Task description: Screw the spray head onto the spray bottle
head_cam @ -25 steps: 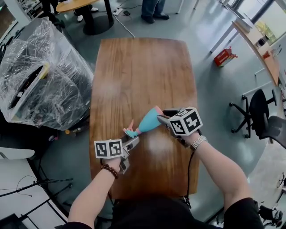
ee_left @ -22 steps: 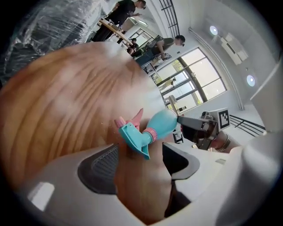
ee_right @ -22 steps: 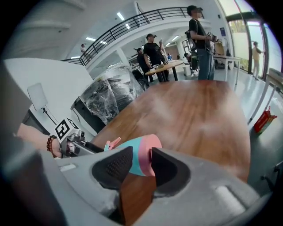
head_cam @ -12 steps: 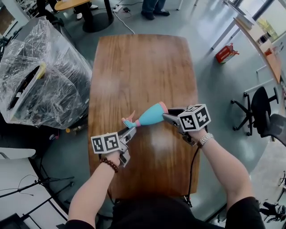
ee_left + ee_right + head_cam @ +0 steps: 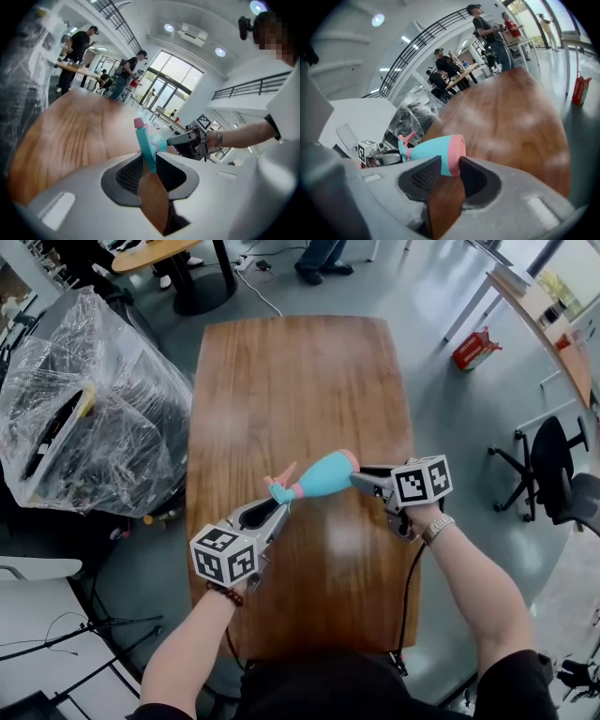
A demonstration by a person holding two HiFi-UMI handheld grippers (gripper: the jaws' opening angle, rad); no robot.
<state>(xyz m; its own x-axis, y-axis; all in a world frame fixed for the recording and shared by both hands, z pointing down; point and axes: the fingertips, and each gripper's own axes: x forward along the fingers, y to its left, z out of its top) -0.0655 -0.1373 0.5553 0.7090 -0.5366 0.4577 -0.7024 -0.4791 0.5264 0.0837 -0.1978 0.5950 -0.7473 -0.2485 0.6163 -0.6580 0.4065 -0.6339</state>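
A teal spray bottle (image 5: 325,475) with a pink base lies about level in the air above the wooden table (image 5: 300,381), its teal spray head (image 5: 281,489) with pink trigger pointing left. My right gripper (image 5: 361,474) is shut on the pink base (image 5: 454,154). My left gripper (image 5: 278,507) has just been closing, and its jaws now pinch the spray head (image 5: 145,140). In the left gripper view the right gripper (image 5: 185,140) shows beyond the bottle. In the right gripper view the left gripper (image 5: 377,157) sits behind the head.
A bulky thing wrapped in clear plastic (image 5: 84,409) stands left of the table. A black office chair (image 5: 553,474) and a red bag (image 5: 473,348) are to the right. A round table (image 5: 159,251) and people's legs are at the far end.
Both grippers have carried the bottle a little up and farther over the table. The left gripper has rolled and its jaws have closed on the spray head.
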